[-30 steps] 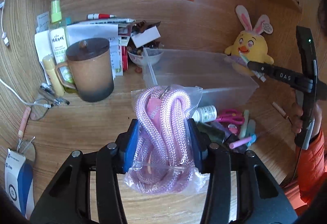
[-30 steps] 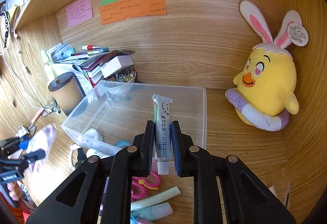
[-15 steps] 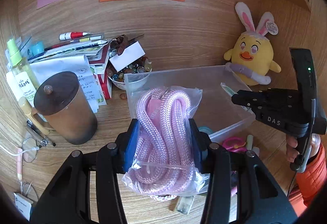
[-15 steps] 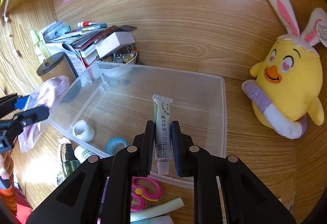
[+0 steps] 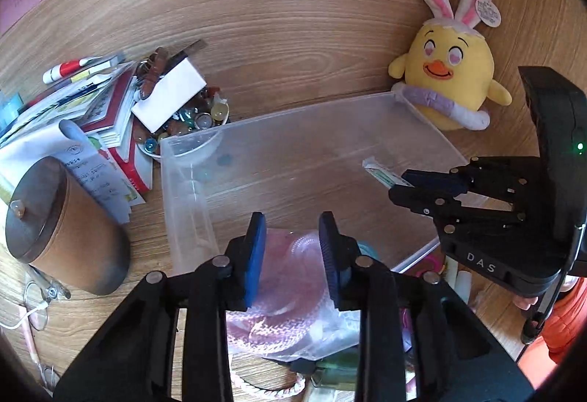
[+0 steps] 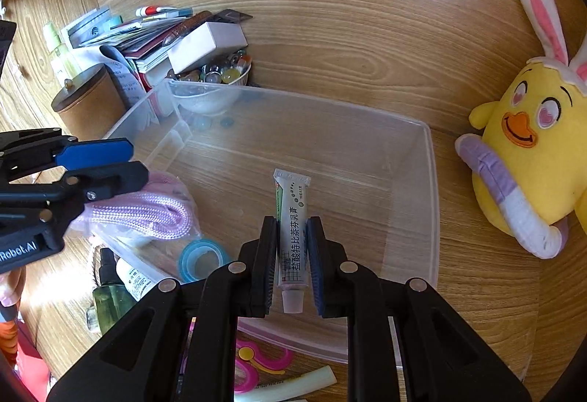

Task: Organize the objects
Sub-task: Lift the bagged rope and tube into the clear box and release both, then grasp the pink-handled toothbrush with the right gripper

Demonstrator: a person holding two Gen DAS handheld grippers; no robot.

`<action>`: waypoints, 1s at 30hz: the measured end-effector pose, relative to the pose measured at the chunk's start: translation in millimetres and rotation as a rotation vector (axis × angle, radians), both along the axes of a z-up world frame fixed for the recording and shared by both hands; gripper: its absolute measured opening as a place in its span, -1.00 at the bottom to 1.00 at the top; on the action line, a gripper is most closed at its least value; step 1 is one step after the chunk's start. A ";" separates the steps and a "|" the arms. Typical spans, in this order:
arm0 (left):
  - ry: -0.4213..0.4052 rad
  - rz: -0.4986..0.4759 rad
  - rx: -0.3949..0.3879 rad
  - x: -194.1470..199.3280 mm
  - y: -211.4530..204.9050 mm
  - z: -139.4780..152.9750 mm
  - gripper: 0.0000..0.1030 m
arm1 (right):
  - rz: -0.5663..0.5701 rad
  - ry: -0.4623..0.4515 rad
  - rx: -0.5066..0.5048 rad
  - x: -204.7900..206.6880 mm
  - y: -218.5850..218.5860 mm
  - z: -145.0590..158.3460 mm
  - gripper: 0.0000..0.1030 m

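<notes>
A clear plastic bin (image 5: 275,116) (image 6: 434,200) stands on the wooden desk. A bag of pink rope (image 5: 290,277) (image 6: 146,211) lies in the bin's near left corner. My left gripper (image 5: 291,218) (image 6: 124,163) hangs just above the bag. Its jaws are closing with nothing between the blue pads. My right gripper (image 6: 291,222) (image 5: 398,187) is shut on a white ointment tube (image 6: 293,215) (image 5: 379,172), cap toward me, over the bin's right half.
A yellow plush chick (image 5: 447,72) (image 6: 532,145) sits right of the bin. A lidded brown mug (image 5: 62,222), stacked books (image 5: 102,101) and a bowl of marbles (image 5: 190,123) crowd the left. A blue tape roll (image 6: 201,260) lies in the bin. Pink scissors (image 6: 256,365) lie in front.
My left gripper moved over the bin and let go of the rope bag, which now lies inside; its jaws have narrowed. My right gripper sank closer to the bin with the tube.
</notes>
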State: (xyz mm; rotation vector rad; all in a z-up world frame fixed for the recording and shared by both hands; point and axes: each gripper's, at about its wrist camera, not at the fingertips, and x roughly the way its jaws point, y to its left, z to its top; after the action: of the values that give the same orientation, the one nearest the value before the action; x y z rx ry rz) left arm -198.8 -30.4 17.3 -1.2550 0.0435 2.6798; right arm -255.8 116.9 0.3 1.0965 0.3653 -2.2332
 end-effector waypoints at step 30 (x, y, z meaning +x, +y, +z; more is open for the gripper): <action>0.019 0.103 -0.033 105.9 -18.0 -13.0 0.76 | 0.003 0.065 -0.087 94.0 75.2 16.1 0.06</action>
State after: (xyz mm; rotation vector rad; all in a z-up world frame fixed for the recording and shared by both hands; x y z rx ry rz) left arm -92.9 -48.4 4.3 -1.2744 0.0268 2.7902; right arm -161.8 192.1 16.4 0.9800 0.2939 -2.2641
